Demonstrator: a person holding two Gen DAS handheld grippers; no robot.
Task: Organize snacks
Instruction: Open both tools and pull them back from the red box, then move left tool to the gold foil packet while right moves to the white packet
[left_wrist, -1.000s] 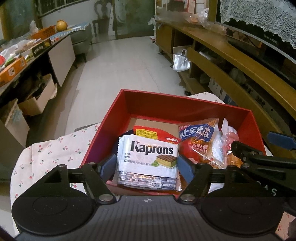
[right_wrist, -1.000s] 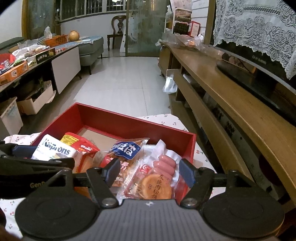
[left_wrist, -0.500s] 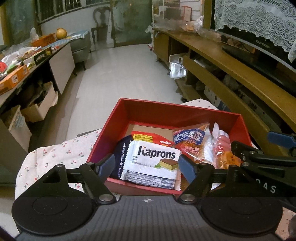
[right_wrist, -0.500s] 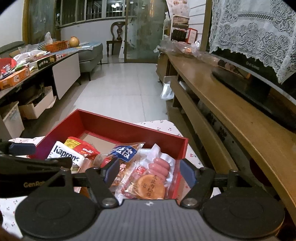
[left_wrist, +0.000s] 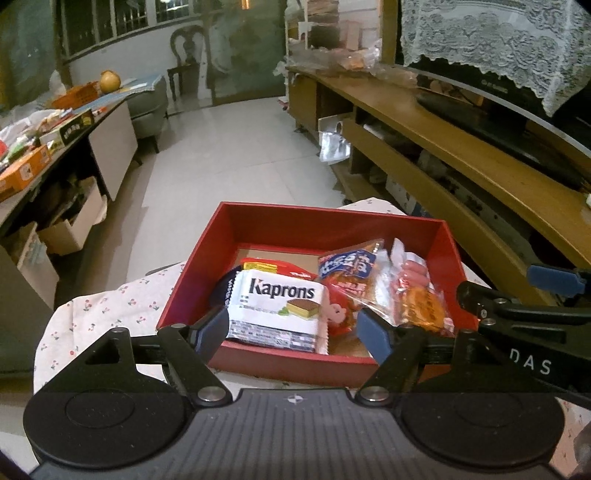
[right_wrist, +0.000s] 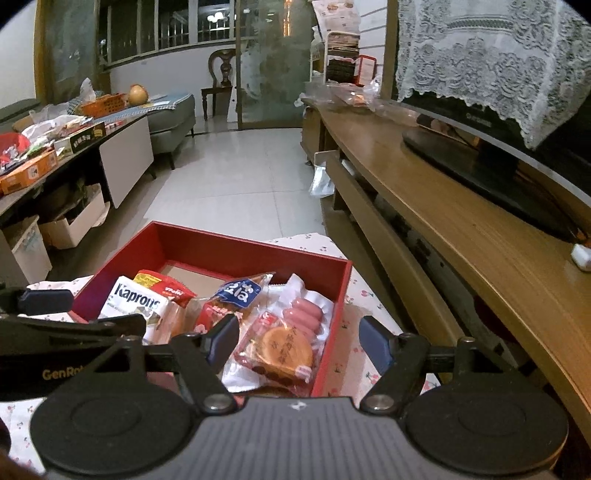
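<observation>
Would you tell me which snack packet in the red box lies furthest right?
The clear sausage packet, against the red box's right wall; the Kaprons packet lies far left.

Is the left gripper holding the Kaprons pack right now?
No, the left gripper is open, and the Kaprons pack lies in the red box.

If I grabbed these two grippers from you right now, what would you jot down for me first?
Left gripper: open, empty, at the red box's near wall.
Right gripper: open, empty, over the box's right corner.
In the box: Kaprons pack on the left, blue-label bag in the middle, sausage pack and round cake on the right.
Done: the snacks in view are boxed.
Left: probably just tidying them; nothing loose shows on the cloth.
</observation>
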